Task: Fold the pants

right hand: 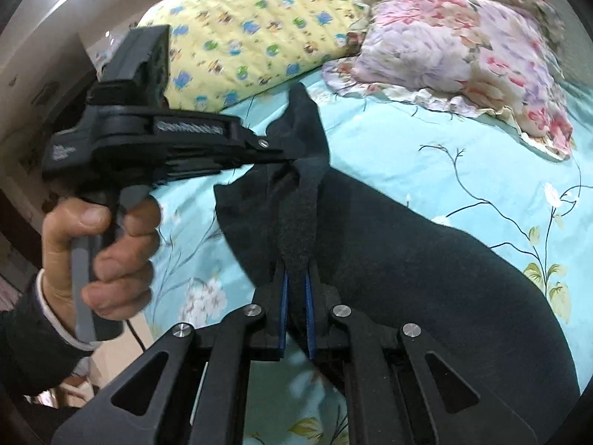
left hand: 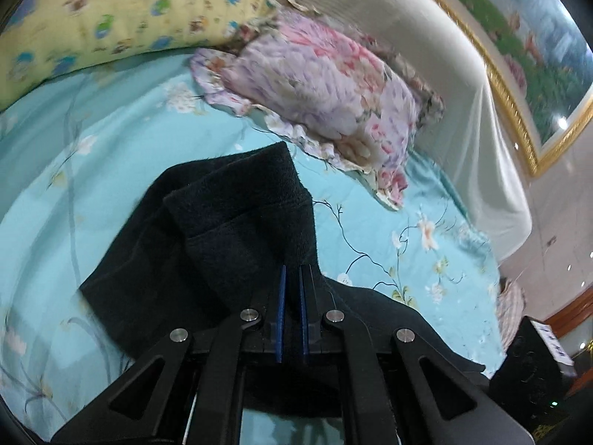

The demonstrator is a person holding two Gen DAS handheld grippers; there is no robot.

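Note:
The black pants [left hand: 229, 222] lie on a turquoise flowered bed sheet [left hand: 92, 170], with one end lifted off it. In the left wrist view my left gripper [left hand: 292, 272] is shut on an edge of the raised cloth. In the right wrist view my right gripper [right hand: 296, 276] is shut on a fleecy band of the pants [right hand: 426, 259], whose bulk spreads to the right over the sheet [right hand: 463, 170]. The left gripper [right hand: 285, 154] shows there too, held by a hand [right hand: 100, 244] at the left, clamped on the same lifted end a little farther up.
A yellow patterned quilt [left hand: 129, 11] and a pink flowered pillow [left hand: 326, 89] lie at the head of the bed. A white-draped headboard [left hand: 456, 74] and a gold-framed picture [left hand: 526, 59] are to the right. The bed's edge is at the lower left in the right wrist view.

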